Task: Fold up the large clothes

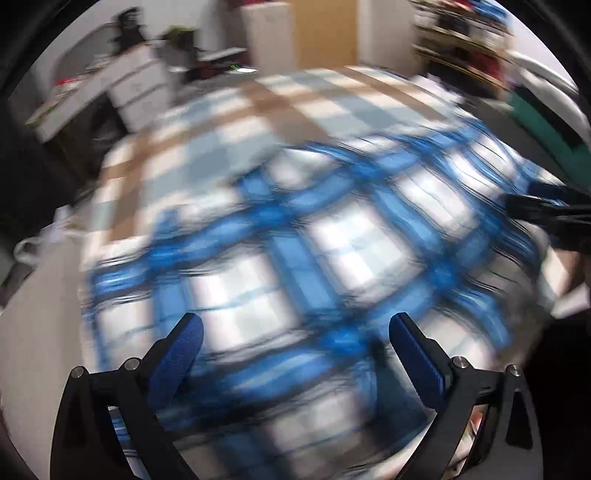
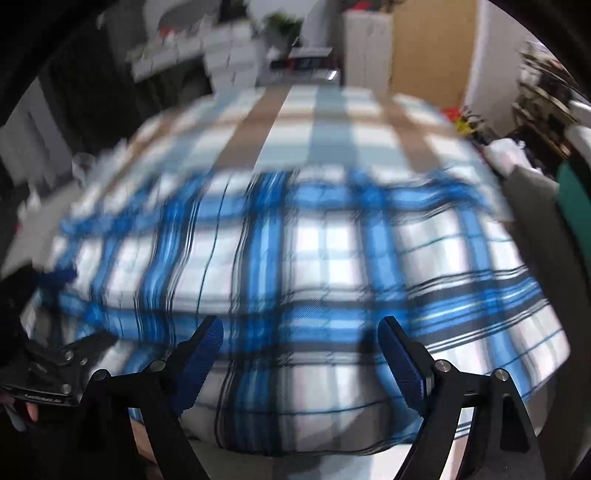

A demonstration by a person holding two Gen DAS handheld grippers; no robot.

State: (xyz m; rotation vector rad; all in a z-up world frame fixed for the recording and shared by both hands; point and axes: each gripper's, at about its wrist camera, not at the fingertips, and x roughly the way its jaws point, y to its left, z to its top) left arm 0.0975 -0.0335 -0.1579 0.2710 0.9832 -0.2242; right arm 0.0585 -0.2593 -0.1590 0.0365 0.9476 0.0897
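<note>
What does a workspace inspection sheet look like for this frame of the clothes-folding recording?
Surface: table covered by a beige and pale blue checked cloth; heavy motion blur in both views.
Job's things: blue and white plaid garment spread across the near part of the cloth; its fold state cannot be told through the blur.
Clutter: nothing seen on the cloth besides the garment.
Grippers: left gripper open over the garment, holding nothing; right gripper open over the garment, holding nothing.
Cables: nothing seen.
Surroundings: white drawer unit, wooden door and a cluttered shelf behind the table.
</note>
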